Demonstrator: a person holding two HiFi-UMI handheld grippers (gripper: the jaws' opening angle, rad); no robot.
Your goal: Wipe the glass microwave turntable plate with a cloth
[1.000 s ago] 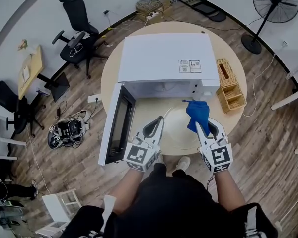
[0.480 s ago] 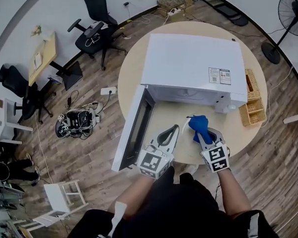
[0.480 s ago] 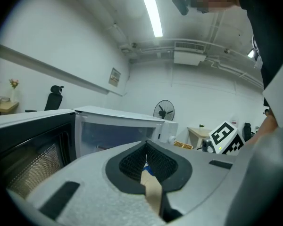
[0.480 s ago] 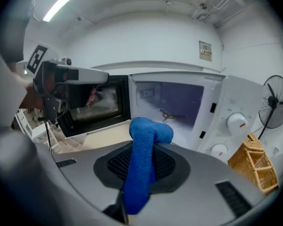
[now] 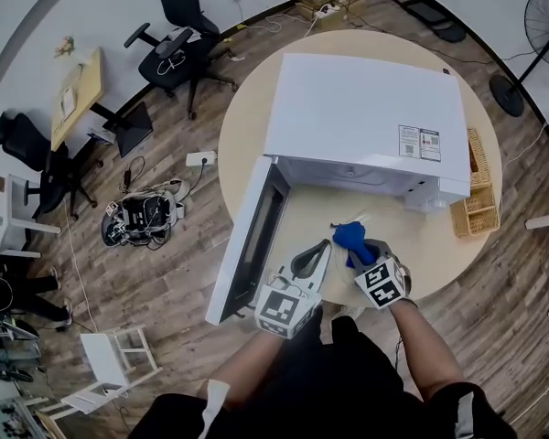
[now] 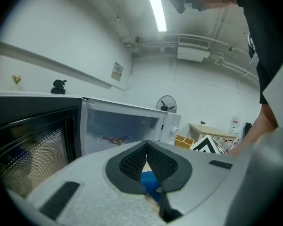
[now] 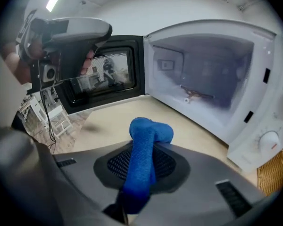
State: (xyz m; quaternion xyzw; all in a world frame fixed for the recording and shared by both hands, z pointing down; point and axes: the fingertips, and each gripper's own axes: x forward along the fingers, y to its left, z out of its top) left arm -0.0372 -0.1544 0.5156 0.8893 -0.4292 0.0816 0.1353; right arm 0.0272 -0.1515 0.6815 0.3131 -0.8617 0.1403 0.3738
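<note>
The person wears a black short-sleeved top (image 5: 334, 373), and the edge of one sleeve shows dark at the right of the left gripper view. The left gripper (image 5: 320, 251) and the right gripper (image 5: 360, 256) look alike. Each has a smooth, pale grey shell that tapers towards the tip. Each carries a white cube (image 5: 285, 307) at the back, printed with bold black square markers. In the grippers' own views, the jaws are broad grey plastic halves with small black rectangular insets (image 6: 61, 199). Each is lined with a black, finely meshed pad (image 7: 167, 165) set in a dark, teardrop-shaped surround.
</note>
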